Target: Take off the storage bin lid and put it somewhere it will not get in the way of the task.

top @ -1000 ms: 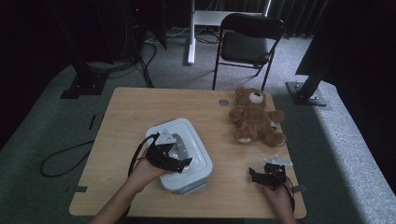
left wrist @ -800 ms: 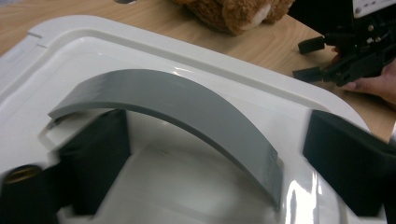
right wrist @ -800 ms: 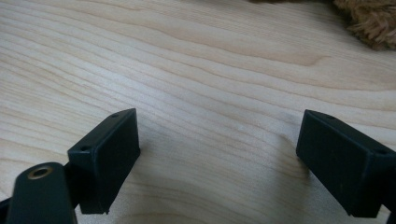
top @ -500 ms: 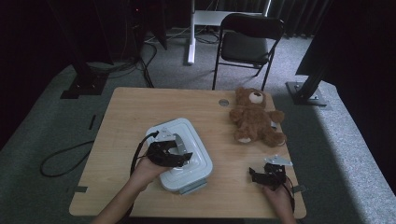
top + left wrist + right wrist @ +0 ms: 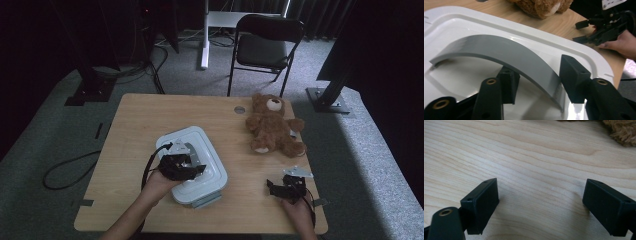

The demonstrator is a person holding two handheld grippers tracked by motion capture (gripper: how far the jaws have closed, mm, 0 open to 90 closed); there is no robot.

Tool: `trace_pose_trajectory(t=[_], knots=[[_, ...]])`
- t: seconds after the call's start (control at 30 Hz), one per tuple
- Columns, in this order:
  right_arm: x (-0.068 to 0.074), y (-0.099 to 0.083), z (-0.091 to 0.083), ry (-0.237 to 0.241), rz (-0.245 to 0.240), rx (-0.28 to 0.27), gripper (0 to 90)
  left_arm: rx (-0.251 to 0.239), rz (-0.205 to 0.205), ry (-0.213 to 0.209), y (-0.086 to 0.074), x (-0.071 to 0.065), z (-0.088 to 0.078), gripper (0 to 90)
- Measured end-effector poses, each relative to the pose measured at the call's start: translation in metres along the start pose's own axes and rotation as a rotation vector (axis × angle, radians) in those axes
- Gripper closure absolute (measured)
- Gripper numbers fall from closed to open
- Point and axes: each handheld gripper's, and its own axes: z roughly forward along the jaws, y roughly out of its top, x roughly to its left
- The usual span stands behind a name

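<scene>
A white lidded container [image 5: 205, 145] sits on the wooden table [image 5: 145, 120], left of the middle. My left gripper [image 5: 192, 167] rests on its lid [image 5: 474, 22]. Its jaws have just been closing around the lid's grey arched handle [image 5: 499, 50], and the pads [image 5: 574, 80] now meet the handle's two edges. My right gripper [image 5: 272, 187] lies low over bare wood near the front right, open with nothing between its fingers [image 5: 481, 202]. It also appears across the lid as the right gripper [image 5: 580, 31].
A brown teddy bear [image 5: 272, 125] lies at the back right of the table, close to the right gripper's side. A round grommet [image 5: 240, 109] sits in the tabletop. A black folding chair [image 5: 265, 45] stands behind the table.
The left gripper's jaws have drawn in around the lid's handle. Both hands have kept their places, and the right gripper looks the same.
</scene>
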Motion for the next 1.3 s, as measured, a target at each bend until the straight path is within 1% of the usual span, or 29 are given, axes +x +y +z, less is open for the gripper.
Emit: trace_pose_trajectory(t=[0.1, 0.23, 0.37, 0.47, 0.57, 0.67, 0.83, 1.0, 1.13, 1.23, 1.3], knots=[[0.000, 0.000, 0.000, 0.000, 0.000, 0.000, 12.6, -0.005, 0.000, -0.005, 0.000, 0.000, -0.002, 55.6], [0.000, 0.000, 0.000, 0.000, -0.002, -0.001, 12.6, -0.028, -0.001, -0.014, 0.002, -0.003, -0.007, 60.5], [0.000, 0.000, 0.000, -0.001, -0.002, -0.002, 12.6, -0.048, 0.012, -0.026, 0.005, -0.006, -0.014, 64.9], [0.000, 0.000, 0.000, 0.000, -0.001, -0.001, 12.6, -0.066, 0.012, -0.044, 0.006, -0.006, -0.020, 67.1], [0.000, 0.000, 0.000, 0.000, -0.001, 0.000, 12.6, -0.077, 0.024, -0.047, 0.008, -0.008, -0.027, 68.7], [0.000, 0.000, 0.000, 0.000, 0.000, 0.000, 12.6, -0.094, 0.033, -0.034, 0.009, -0.009, -0.035, 69.5], [0.000, 0.000, 0.000, 0.000, -0.001, 0.000, 12.6, -0.121, 0.034, -0.028, 0.011, -0.008, -0.048, 69.5], [0.000, 0.000, 0.000, 0.000, -0.001, 0.000, 12.6, -0.131, 0.044, -0.019, 0.011, -0.007, -0.059, 69.5], [0.000, 0.000, 0.000, 0.000, -0.001, -0.001, 12.6, -0.144, 0.041, -0.012, 0.010, -0.006, -0.069, 69.5], [0.000, 0.000, 0.000, 0.000, -0.001, -0.001, 12.6, -0.160, 0.031, -0.011, 0.008, -0.004, -0.076, 70.3], [0.000, 0.000, 0.000, 0.000, -0.001, -0.001, 12.6, -0.164, 0.032, 0.000, 0.007, -0.002, -0.081, 70.4]])
